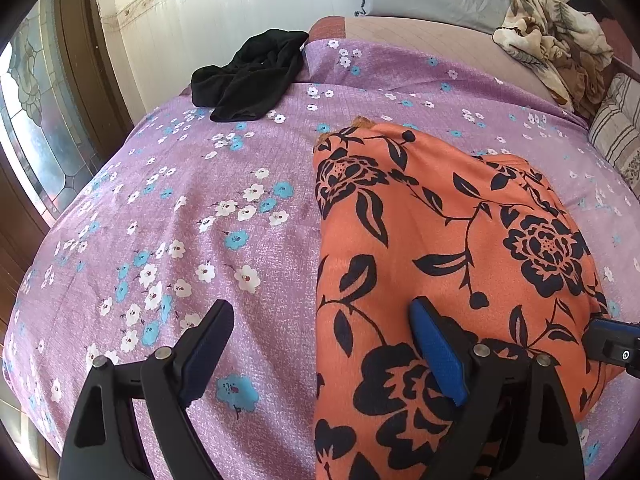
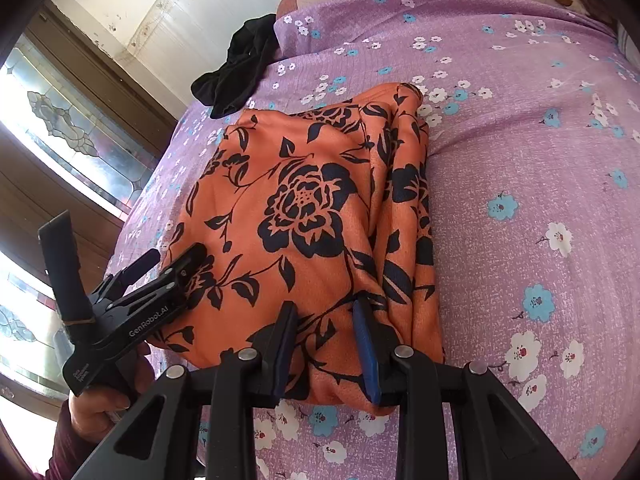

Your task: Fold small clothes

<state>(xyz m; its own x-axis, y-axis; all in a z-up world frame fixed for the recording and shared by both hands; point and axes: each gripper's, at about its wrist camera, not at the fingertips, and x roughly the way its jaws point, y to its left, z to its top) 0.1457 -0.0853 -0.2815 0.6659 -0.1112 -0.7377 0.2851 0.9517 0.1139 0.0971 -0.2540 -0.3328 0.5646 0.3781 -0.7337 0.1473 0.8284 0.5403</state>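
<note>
Left claw (image 2: 168, 264) beside orange garment (image 2: 312, 216)

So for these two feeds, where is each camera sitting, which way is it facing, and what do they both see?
Left wrist: sits behind the left gripper, looking along its open fingers across the purple bedspread toward the wall; its right finger is over the orange floral garment.
Right wrist: sits behind the right gripper, open over the garment's near edge, facing up the bed; the person's left hand holding the other gripper shows at lower left.
Shared: the garment, bedspread, black clothing and the other gripper.
</note>
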